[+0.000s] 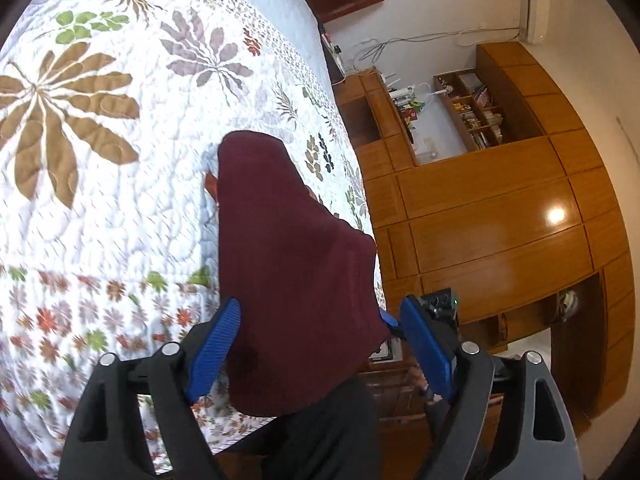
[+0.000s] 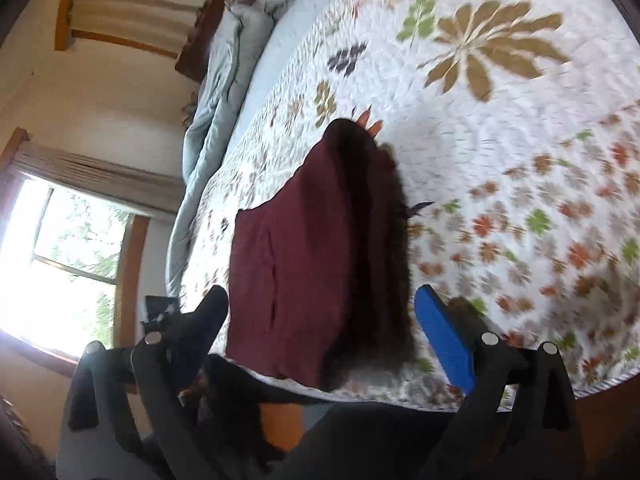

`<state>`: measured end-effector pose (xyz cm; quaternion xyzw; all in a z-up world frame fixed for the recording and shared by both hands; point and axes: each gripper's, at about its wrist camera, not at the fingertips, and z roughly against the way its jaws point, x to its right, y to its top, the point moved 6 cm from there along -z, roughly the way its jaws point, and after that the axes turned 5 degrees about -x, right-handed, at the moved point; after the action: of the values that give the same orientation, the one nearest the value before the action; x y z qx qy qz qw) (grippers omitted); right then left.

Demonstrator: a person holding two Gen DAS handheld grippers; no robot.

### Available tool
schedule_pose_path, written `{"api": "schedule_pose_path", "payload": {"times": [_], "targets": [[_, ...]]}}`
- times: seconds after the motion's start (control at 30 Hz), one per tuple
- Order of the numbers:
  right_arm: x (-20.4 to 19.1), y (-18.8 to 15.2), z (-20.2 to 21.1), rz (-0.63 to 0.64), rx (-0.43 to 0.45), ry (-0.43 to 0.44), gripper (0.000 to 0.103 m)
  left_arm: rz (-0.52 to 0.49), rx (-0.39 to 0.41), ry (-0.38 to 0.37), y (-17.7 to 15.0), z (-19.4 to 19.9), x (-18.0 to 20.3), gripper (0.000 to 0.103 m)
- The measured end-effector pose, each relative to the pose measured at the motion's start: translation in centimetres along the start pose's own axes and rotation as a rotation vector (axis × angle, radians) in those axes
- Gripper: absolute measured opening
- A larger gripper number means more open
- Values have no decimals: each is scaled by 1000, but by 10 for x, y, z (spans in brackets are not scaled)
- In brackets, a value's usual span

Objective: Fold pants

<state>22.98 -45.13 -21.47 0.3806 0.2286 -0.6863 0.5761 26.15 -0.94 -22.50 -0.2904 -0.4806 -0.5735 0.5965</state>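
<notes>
Bed (image 1: 120,208) w/ white quilt, leaf and flower print in tan, green, rust, grey; fills most of both views. Pale blue blanket (image 2: 208,128) bunched along far edge of bed in right wrist view, next to dark headboard. Wood wardrobe wall (image 1: 500,232) beyond bed in left wrist view, w/ open shelf niche of books & small items. Window (image 2: 68,264) w/ bright daylight at left of right wrist view, curtain above it.

Maroon pants (image 1: 288,264) lying on quilt near the near edge of bed, folded into a narrow stack, long axis running away from cameras. In right wrist view pants (image 2: 304,264) show a lit flat panel on left and a darker, shadowed fold on right; near end reaching the bed edge. Small dark spot on fabric near bottom in left wrist view.

Left tongs (image 1: 316,344) spread wide, blue pads either side of near end of pants; left pad just beside or grazing fabric edge, right pad apart from it, no clamp on cloth. Right tongs (image 2: 320,328) also spread wide, one dark finger left of pants, blue pad right of them, both clear of fabric. Right tongs' black & blue tip (image 1: 436,308) visible just behind left tongs' right pad in left wrist view.

Dark clothing of person at bottom of both views, below bed edge.
</notes>
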Motion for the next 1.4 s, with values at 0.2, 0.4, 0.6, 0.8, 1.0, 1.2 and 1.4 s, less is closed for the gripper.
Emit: {"api": "schedule_pose_path", "payload": {"times": [0.2,0.4,0.6,0.8,1.0,1.2,1.4], "targets": [[1,20,-31,11,-144,-55,94,45,-65,41,11,-9,-22,85],[-4,23,-64,28,-256,-66,94,76,-159,30,12,-35,-29,85],[-5,25,-85,36,-312,-73,97,106,-212,44,11,-58,-40,85],[-9,24,-89,50,-331,-53,99,91,-233,42,4,-74,-37,89],[-10,27,-97,50,-334,-31,99,82,-231,53,3,-79,-32,89],[-17,23,-102,111,-332,-127,83,48,-248,189,-4,-84,-25,84],[-15,15,-91,143,-291,-180,56,33,-229,282,-7,-78,-29,53]]}}
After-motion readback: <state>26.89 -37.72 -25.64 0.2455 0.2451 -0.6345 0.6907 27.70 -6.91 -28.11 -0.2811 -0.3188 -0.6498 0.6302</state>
